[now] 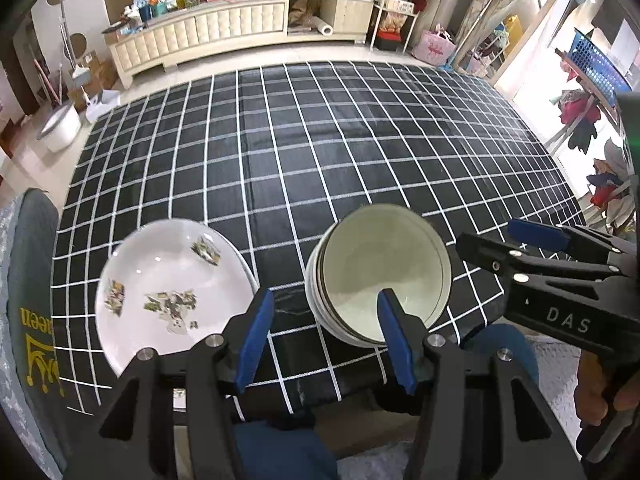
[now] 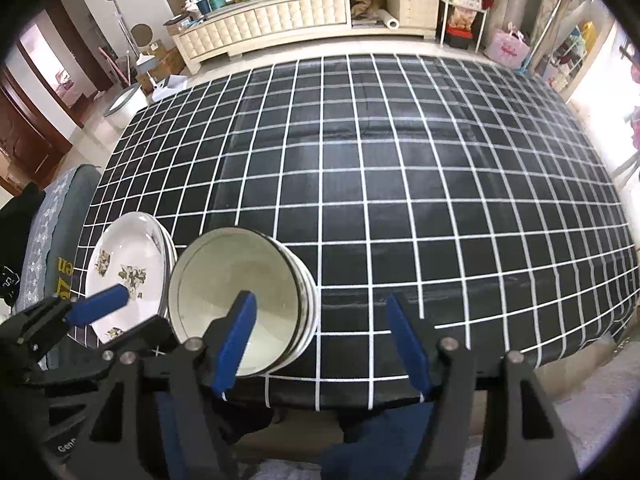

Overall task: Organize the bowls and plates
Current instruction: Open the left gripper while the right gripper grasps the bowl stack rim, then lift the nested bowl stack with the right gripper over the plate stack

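A stack of white plates (image 1: 160, 280) with a leaf print lies near the table's front left; it also shows in the right wrist view (image 2: 128, 276). A stack of white bowls (image 1: 380, 268) stands just right of it, also in the right wrist view (image 2: 240, 296). My left gripper (image 1: 324, 340) is open and empty, above the gap between plates and bowls. My right gripper (image 2: 324, 340) is open and empty, just right of the bowls; it also shows in the left wrist view (image 1: 520, 240).
The table (image 1: 320, 140) wears a black cloth with a white grid. A grey chair back (image 1: 28, 280) stands at the left edge. A cream sideboard (image 1: 240, 28) with clutter lies beyond the far edge.
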`<state>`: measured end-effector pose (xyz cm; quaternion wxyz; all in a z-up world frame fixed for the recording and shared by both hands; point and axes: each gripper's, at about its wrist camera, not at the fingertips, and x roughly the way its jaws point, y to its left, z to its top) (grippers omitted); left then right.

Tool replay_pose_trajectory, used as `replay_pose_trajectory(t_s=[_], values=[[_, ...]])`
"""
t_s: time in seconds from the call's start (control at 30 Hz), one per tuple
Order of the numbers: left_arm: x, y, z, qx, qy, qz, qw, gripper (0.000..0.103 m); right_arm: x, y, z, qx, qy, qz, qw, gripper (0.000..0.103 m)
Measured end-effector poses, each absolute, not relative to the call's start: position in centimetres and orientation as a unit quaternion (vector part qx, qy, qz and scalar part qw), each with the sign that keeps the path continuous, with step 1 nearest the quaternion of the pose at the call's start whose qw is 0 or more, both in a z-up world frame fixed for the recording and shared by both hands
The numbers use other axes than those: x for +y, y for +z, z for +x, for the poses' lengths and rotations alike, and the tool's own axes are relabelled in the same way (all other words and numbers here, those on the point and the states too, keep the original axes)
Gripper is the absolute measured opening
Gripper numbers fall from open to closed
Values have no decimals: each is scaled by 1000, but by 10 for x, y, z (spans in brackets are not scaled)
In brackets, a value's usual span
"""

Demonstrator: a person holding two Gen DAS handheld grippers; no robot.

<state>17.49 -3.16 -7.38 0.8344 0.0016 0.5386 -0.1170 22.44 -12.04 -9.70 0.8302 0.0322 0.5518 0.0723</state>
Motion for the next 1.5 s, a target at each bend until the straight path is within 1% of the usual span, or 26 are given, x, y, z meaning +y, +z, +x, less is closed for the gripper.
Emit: replay_pose_trajectory(t_s=[0.13,0.57,1.23,1.37,1.5], values=[[-31,-94,181,561,-130,-17,817,52,-122,-109,228,560,77,42,824,71],[-30,-139,196,592,-159,-28,790,52,-117,-147,245,595,90,61,797,71],[-32,-169,211,601,-186,-29,777,52,-126,-172,247,623,133,118,762,71],[-42,-178,213,609,-183,-30,771,51,-132,-173,241,619,146,135,760,68],[-43,-183,210,605,-182,-32,774,51,-142,-176,236,622,157,172,748,61]])
